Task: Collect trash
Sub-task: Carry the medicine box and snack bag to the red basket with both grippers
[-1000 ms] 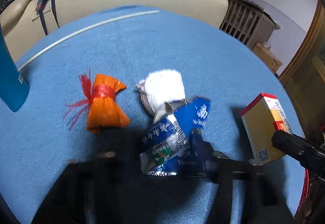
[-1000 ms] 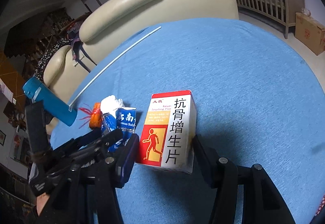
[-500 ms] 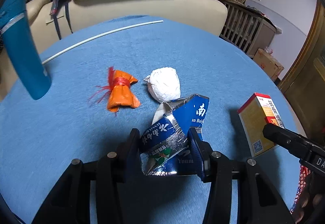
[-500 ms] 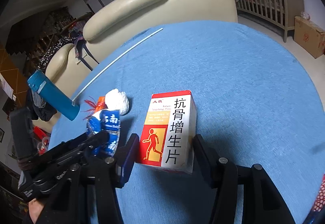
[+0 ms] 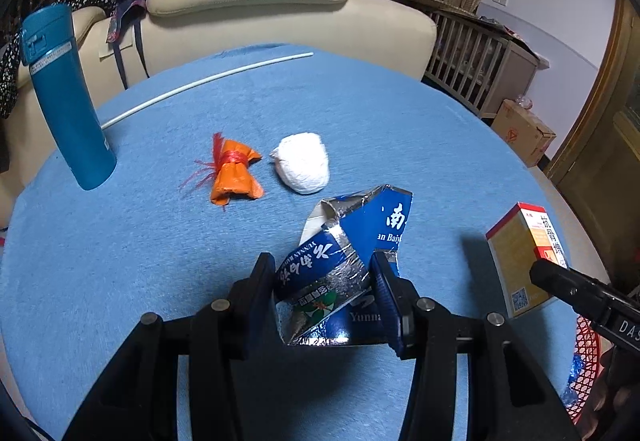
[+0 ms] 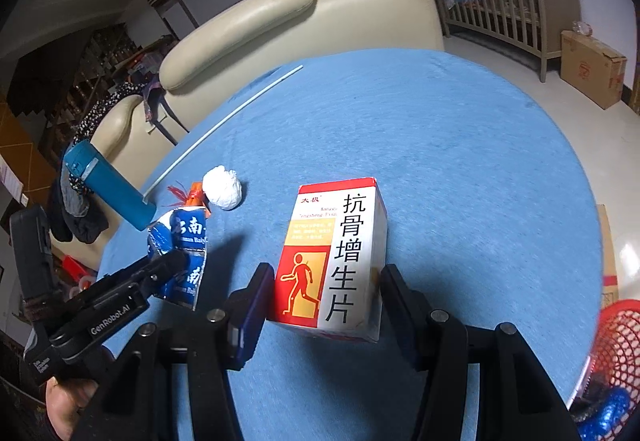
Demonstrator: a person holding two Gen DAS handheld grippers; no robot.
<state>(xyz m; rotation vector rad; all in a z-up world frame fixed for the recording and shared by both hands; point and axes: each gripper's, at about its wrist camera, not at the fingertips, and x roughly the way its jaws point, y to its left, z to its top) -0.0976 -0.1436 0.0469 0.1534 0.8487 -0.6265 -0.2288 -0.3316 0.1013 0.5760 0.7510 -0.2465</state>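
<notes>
My left gripper (image 5: 324, 273) is shut on a torn blue and silver carton (image 5: 340, 261) and holds it above the blue table; the carton also shows in the right wrist view (image 6: 180, 245). My right gripper (image 6: 324, 301) is shut on a red, white and yellow medicine box (image 6: 336, 253), which also shows at the right of the left wrist view (image 5: 524, 253). An orange tied wrapper (image 5: 234, 173) and a white paper ball (image 5: 304, 163) lie on the table beyond the left gripper.
A blue flask (image 5: 64, 97) stands at the table's left. A thin white rod (image 5: 200, 83) lies along the far side. A red mesh basket (image 6: 616, 345) sits below the table's right edge. A cream sofa (image 5: 260, 17) is behind the round blue table (image 5: 400, 129).
The left gripper has lifted and pulled back with the carton; the wrapper and paper ball look farther away. The right gripper still holds the box, slightly higher.
</notes>
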